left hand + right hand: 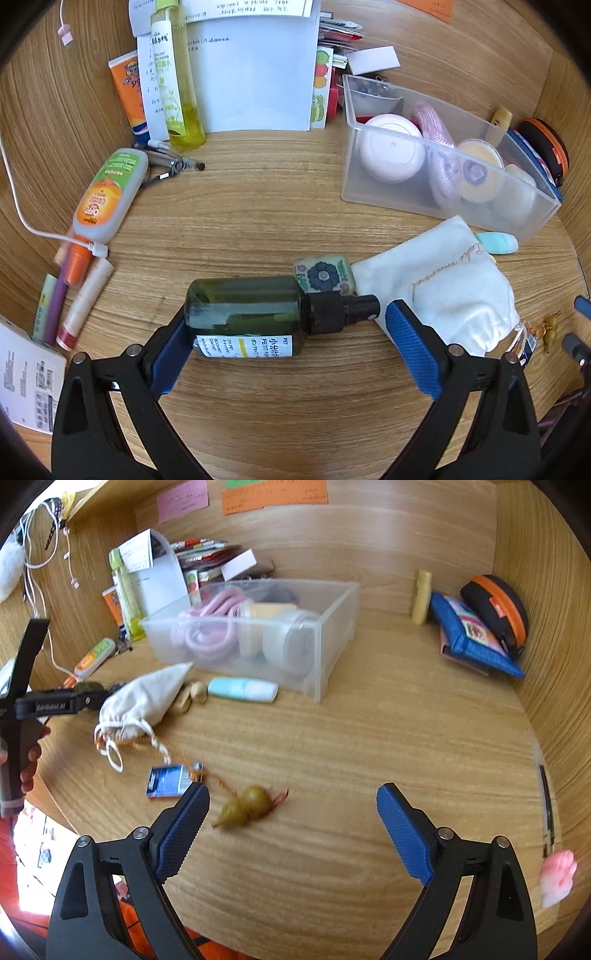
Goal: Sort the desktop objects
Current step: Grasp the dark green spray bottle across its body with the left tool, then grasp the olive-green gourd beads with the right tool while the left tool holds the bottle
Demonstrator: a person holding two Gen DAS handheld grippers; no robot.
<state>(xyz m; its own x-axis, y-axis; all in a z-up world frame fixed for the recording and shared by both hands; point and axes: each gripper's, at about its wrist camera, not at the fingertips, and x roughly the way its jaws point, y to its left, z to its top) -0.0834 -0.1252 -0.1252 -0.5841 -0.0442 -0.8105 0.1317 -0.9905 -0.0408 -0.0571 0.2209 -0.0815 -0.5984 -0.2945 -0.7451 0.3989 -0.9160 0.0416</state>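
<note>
A dark green spray bottle [255, 317] with a black cap lies sideways on the wooden desk between the fingers of my left gripper [288, 332]. The left finger touches its base; the right finger [410, 343] stands just clear of the nozzle, so the jaws are open. My right gripper [291, 816] is open and empty above the desk. A green gourd charm [245, 806] on an orange cord lies just inside its left finger. A clear plastic bin [443, 206] [332, 627] holds a round white case, pink cord and small jars.
A white drawstring pouch [443, 288] [147, 701], a flowered eraser [325, 275] and a mint tube [242, 689] lie near the bin. Tubes, pens, a tall yellow bottle [181, 77] and papers crowd the left. Blue and orange pouches [480, 635] sit far right. A blue packet [168, 781] lies by the charm.
</note>
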